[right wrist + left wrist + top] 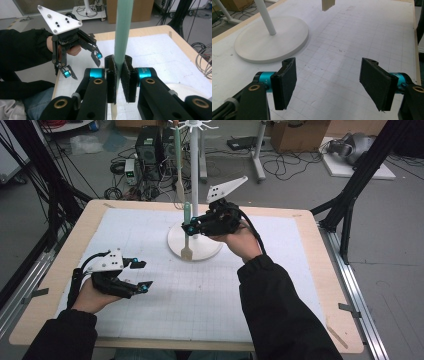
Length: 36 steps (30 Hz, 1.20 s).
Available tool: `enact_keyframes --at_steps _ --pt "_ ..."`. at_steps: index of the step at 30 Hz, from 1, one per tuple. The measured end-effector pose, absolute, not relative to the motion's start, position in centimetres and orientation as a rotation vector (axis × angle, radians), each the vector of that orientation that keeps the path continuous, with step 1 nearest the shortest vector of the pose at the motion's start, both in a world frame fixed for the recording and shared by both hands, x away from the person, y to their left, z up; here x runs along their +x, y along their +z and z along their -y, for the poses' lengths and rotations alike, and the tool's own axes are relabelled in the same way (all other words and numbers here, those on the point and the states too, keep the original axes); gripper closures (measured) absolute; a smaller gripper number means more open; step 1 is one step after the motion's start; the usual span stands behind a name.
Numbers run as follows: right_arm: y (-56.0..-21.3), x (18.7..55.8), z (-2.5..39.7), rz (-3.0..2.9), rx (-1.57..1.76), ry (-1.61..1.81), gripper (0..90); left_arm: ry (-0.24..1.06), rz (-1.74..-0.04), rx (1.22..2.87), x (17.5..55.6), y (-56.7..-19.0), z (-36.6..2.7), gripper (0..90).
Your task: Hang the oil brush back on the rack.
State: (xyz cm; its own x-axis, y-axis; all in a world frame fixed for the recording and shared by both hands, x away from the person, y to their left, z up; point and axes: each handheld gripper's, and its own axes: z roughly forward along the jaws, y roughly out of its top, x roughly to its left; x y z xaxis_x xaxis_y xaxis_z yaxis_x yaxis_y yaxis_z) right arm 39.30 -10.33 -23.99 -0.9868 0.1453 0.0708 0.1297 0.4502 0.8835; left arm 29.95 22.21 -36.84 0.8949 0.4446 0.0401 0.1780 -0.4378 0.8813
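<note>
Spatula (pixel 186 232) hangs upright, blade down, clamped in right gripper (pixel 189 227) fingers; left gripper (pixel 142 275) fingers spread, empty.

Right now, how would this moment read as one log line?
right gripper: shut on spatula beside stand | left gripper: open, free

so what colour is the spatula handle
Pale green handle, clearest in the right gripper view, clamped in the right gripper.

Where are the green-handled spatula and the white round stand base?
Green-handled wooden spatula (pixel 123 30), right gripper view, on its green handle.
White round stand base (pixel 257 45), left gripper view, on its flat top.
</note>
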Motion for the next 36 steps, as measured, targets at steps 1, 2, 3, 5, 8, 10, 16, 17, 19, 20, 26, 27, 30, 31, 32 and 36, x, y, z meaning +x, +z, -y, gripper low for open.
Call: enact_keyframes --at_steps 1,2,3,5,8,10,16,17,19,20,26,27,30,31,32,36 --pt "-23.8 39.3 10.4 -2.663 0.252 1.622 83.9 0.325 -0.450 2.028 30.0 -36.8 -22.2 30.3" --pt "-23.7 39.4 10.4 -2.656 0.248 1.627 83.9 0.329 -0.453 2.031 30.0 -36.9 -22.2 30.1" --pt "-23.6 39.5 10.5 -2.656 0.250 1.623 83.9 0.330 -0.454 2.034 30.0 -36.9 -22.2 29.9" --pt "-23.5 39.6 10.6 -2.655 0.254 1.621 83.9 0.330 -0.457 2.036 30.0 -37.0 -22.1 29.7" --pt "-23.5 39.9 10.9 -2.648 0.262 1.631 83.9 0.332 -0.467 2.045 30.0 -37.1 -22.0 29.1" --pt "-23.4 40.1 11.0 -2.651 0.264 1.626 83.9 0.333 -0.471 2.045 30.0 -37.1 -22.0 28.1" --pt "-22.6 40.1 11.2 -2.637 0.256 1.619 83.9 0.336 -0.481 2.045 30.2 -37.2 -22.0 26.3" --pt "-22.5 40.1 11.2 -2.637 0.257 1.616 83.9 0.336 -0.481 2.045 30.2 -37.2 -22.1 26.2" --pt "-22.2 40.1 11.2 -2.632 0.252 1.615 83.9 0.336 -0.485 2.043 30.2 -37.2 -22.1 25.7" --pt "-22.1 40.1 11.2 -2.630 0.254 1.615 83.9 0.337 -0.485 2.045 30.2 -37.3 -22.1 25.6" --pt "-22.0 40.4 11.2 -2.620 0.278 1.607 83.9 0.341 -0.491 2.045 30.2 -37.3 -22.3 25.4" --pt "-22.0 40.5 11.1 -2.621 0.279 1.602 83.9 0.340 -0.491 2.041 30.2 -37.3 -22.3 25.4" --pt "-21.6 40.6 11.0 -2.619 0.285 1.592 83.9 0.343 -0.483 2.043 30.2 -37.2 -22.4 25.4" --pt "-21.4 40.7 11.0 -2.619 0.288 1.590 83.9 0.345 -0.487 2.043 30.2 -37.2 -22.4 25.4" --pt "-21.2 40.8 10.9 -2.617 0.285 1.582 83.9 0.346 -0.484 2.043 30.2 -37.2 -22.5 25.4" --pt "-20.3 41.3 10.8 -2.603 0.292 1.584 83.9 0.346 -0.491 2.035 30.1 -37.2 -22.6 25.3"
